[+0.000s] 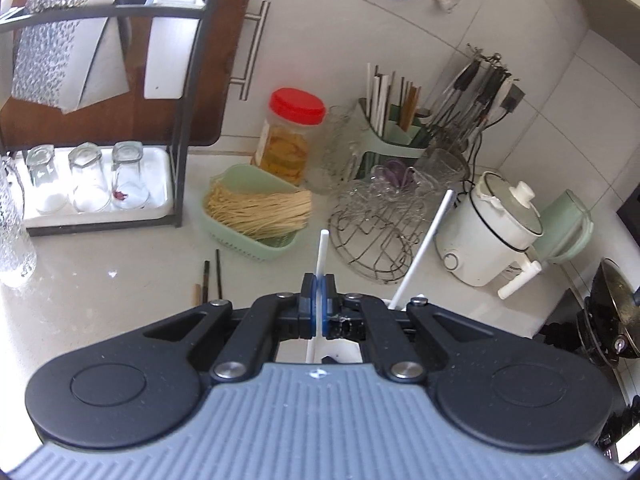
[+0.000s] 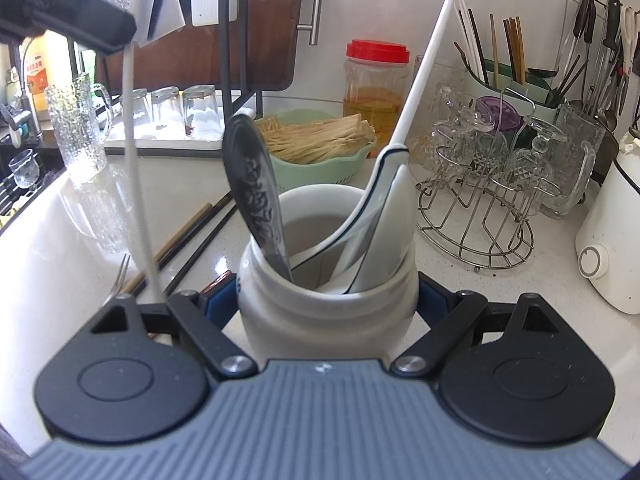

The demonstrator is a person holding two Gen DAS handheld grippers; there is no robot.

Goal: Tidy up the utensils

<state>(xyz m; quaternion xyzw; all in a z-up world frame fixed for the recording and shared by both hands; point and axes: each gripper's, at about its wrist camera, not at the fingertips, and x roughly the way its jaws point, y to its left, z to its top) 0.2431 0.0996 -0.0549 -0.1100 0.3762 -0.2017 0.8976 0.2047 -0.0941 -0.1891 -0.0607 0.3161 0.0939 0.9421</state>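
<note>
- On the pale countertop (image 2: 460,292), the right gripper (image 2: 328,300) has its fingers clamped on either side of a white ceramic jar (image 2: 320,320), gripping it upright.
- Inside that jar: a dark patterned metal spoon (image 2: 256,184) leaning left, a white ceramic spoon with a dark rim (image 2: 384,208) on the right, and one white chopstick (image 2: 424,64) slanting up and to the right.
- Over on the left, the left gripper (image 1: 319,304) is pinched tight on a second white chopstick (image 1: 322,252), its tip poking up past the blue pads.
- From the right wrist view, that chopstick hangs down from the left gripper at the upper left, lifted clear of the counter, left of the jar.
- Loose on the counter beside the jar: dark and wooden chopsticks (image 2: 192,236) and a small fork (image 2: 120,276).
- Behind, a green basket of wooden sticks (image 2: 320,144), a red-lidded jar (image 2: 376,80) and a wire glass rack (image 2: 480,216).
</note>
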